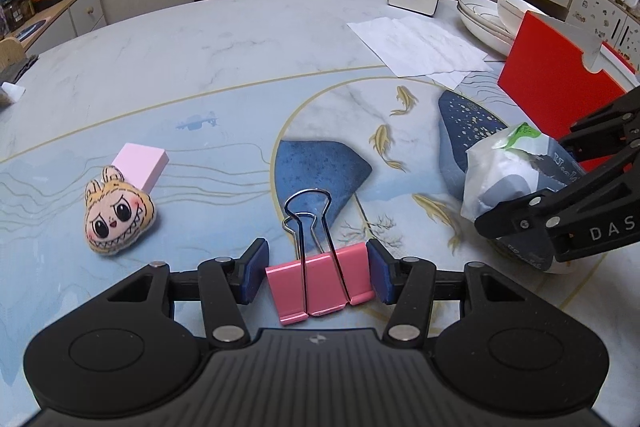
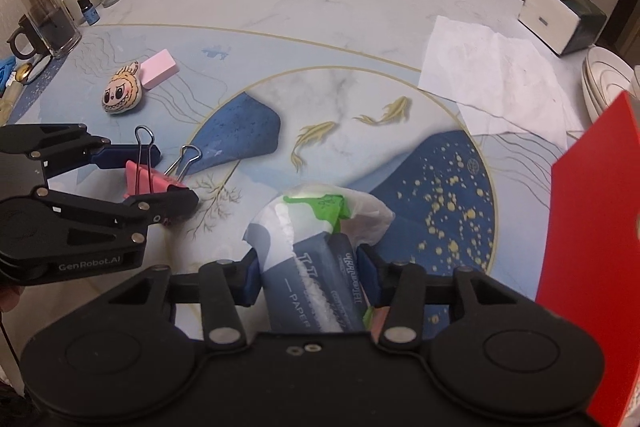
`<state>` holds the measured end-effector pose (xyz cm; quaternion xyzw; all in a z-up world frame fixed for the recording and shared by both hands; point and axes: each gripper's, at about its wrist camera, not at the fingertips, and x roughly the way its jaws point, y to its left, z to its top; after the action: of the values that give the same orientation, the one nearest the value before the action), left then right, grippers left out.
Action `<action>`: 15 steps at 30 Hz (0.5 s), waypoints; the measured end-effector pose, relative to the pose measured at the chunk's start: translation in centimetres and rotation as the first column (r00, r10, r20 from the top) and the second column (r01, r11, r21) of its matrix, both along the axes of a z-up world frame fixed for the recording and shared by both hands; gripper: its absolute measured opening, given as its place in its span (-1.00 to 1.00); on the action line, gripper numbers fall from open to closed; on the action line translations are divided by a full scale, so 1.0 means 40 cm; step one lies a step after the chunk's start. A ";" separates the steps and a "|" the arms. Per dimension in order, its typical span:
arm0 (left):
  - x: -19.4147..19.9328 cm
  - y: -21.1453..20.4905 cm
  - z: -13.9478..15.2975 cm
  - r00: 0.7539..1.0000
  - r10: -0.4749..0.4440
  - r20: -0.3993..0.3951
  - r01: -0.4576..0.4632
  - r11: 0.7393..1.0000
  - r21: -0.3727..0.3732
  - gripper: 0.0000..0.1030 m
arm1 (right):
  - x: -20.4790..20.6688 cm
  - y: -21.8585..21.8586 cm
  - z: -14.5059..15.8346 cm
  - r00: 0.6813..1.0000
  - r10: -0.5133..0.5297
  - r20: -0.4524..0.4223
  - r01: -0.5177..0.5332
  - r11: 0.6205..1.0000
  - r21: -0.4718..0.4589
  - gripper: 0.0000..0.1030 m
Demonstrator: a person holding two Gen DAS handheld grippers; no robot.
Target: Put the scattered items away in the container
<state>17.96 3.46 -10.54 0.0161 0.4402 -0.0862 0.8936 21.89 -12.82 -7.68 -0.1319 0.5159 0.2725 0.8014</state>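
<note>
On the patterned counter (image 1: 240,39), the plush face (image 1: 119,211) and pink eraser (image 1: 142,163) lie at far left, untouched. My left gripper (image 1: 318,273) straddles the pink binder clip (image 1: 320,281), pads beside its body but, I judge, not yet biting; a skewed squeeze could shoot it sideways. My right gripper (image 2: 308,277) clamps the tissue pack (image 2: 316,267), whose slick wrapper may slip before the red container (image 2: 592,259).

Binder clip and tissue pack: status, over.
Left gripper straddling pink binder clip, not yet clamped. Right gripper shut on tissue pack. Red box alongside, path unobstructed.
</note>
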 end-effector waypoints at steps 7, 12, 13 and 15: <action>-0.025 -0.027 0.034 1.000 -0.001 0.019 0.001 1.000 -0.015 0.02 | -0.030 -0.033 0.032 1.000 -0.013 0.007 0.013 0.999 0.038 -0.12; -0.045 -0.054 0.071 0.999 -0.008 0.036 0.009 1.000 -0.021 0.02 | -0.050 -0.062 0.066 0.999 -0.033 0.001 0.033 0.997 0.067 -0.12; -0.049 -0.059 0.079 0.999 -0.010 0.040 0.011 1.000 -0.021 0.02 | -0.054 -0.069 0.072 0.999 -0.037 0.001 0.037 0.997 0.074 -0.12; -0.055 -0.068 0.093 0.999 -0.011 0.047 0.012 1.000 -0.021 0.02 | -0.065 -0.084 0.084 0.999 -0.045 0.001 0.045 0.995 0.085 -0.12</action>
<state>15.74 0.73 -6.81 0.0114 0.4179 -0.0955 0.9034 19.30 -16.17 -4.31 -0.0865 0.5055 0.2759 0.8129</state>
